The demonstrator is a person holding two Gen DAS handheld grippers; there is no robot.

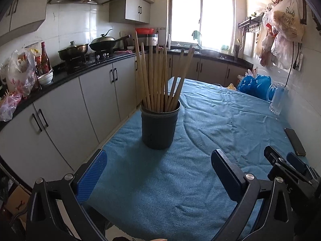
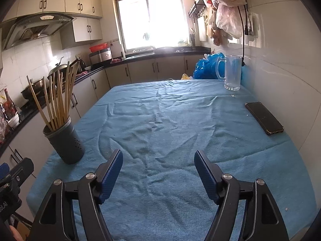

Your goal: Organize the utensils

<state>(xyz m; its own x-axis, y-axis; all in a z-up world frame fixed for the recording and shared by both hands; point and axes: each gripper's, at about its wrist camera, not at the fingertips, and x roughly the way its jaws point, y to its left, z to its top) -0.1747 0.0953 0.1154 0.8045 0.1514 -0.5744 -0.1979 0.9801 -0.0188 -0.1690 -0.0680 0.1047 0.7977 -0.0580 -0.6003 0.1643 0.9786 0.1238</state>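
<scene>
Chopsticks (image 1: 158,76) stand bundled in a dark round holder (image 1: 159,127) near the left edge of a table covered by a blue cloth (image 1: 210,130). They lean outward in a loose fan, tips up. No loose utensil shows anywhere on the cloth in either view.

The left gripper (image 1: 158,166) hovers low over the cloth, pointing straight at the holder, which sits just ahead of its fingertips and centred between them. Its jaws stand wide apart and hold nothing. The right gripper (image 2: 158,168) also stands wide apart and empty, over bare cloth toward the middle of the table, with the holder off to its left.

Judging by this, the sorting looks finished or nearly so: everything visible is already in the holder. If a step remains, it is probably steadying or shifting the holder. That would call for the left gripper to move forward until its pads flank the holder's wall, then close gently, since the tall sticks could tip it.

The left view shows the holder head-on, the stove with pans behind it, and the right gripper's fingers at the lower right. The right view alone shows the holder's perforated side, a phone (image 2: 264,118) lying whole near the right edge, and a clear glass jug (image 2: 231,72) standing by the far wall beside a blue bag (image 2: 206,66).
</scene>
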